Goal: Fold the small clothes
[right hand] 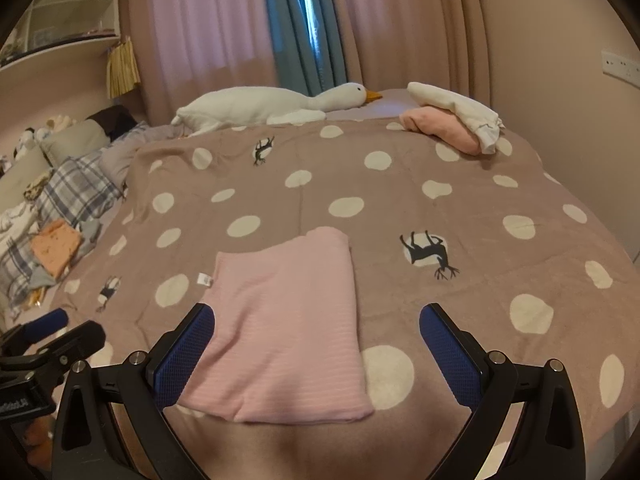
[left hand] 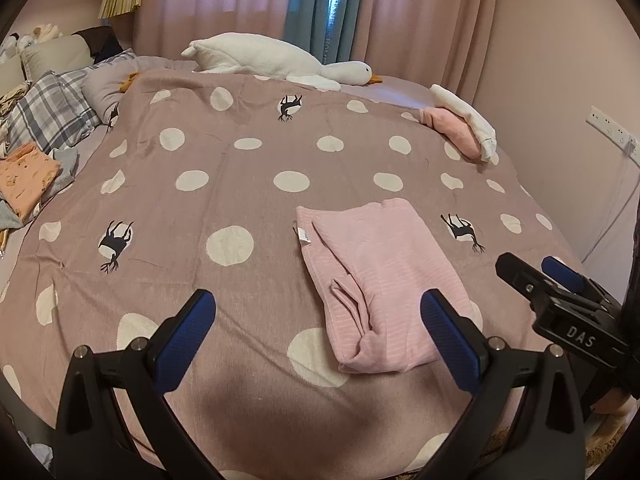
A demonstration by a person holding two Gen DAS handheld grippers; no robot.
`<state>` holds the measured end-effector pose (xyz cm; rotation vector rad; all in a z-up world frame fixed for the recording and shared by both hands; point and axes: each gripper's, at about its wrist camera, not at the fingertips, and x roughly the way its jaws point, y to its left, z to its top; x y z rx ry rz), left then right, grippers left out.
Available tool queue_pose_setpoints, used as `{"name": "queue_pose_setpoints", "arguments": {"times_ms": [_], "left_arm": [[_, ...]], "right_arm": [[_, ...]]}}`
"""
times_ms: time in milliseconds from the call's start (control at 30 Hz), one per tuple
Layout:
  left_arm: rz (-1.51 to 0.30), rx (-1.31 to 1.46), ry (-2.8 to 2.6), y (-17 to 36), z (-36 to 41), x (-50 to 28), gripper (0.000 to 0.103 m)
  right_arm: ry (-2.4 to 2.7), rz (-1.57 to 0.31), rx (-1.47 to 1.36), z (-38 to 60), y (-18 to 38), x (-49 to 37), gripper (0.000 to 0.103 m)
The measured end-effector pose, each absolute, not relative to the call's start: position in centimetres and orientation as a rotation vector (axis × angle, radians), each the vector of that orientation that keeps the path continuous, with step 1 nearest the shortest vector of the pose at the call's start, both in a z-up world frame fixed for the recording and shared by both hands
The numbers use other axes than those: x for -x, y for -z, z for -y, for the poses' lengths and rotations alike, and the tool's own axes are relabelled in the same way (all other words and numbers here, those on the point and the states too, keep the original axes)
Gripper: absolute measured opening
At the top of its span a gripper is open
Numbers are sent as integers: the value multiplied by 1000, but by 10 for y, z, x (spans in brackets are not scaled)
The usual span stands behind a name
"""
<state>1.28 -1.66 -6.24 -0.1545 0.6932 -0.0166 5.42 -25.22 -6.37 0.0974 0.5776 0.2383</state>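
A pink striped garment lies folded flat on the dotted bedspread, a white label at its left edge. My left gripper hovers open above the near edge of the bed, the garment by its right finger, nothing between the pads. My right gripper stands wide open over the garment's near part, not touching it. The right gripper also shows at the right edge of the left wrist view, and the left gripper at the lower left of the right wrist view.
A white goose plush lies at the far side. Folded pink and white clothes sit at the far right corner. An orange folded garment and plaid pillows lie at the left. Curtains hang behind.
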Motion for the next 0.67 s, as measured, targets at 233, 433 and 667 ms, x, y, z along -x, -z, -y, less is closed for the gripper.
{"name": "queue_pose_setpoints", "arguments": {"times_ms": [233,433,667], "left_arm": [[-704,155,20,65,18,-14,103],[-710,163,18,67,17,-14,103],[-716,176,16,68,16,-15,103]], "right_arm": [[-238,-588,-90,250,67,-55,101],[-243,-600,-85,248,69,-56,101],[-243,-609,-80,245,71,-57,101]]}}
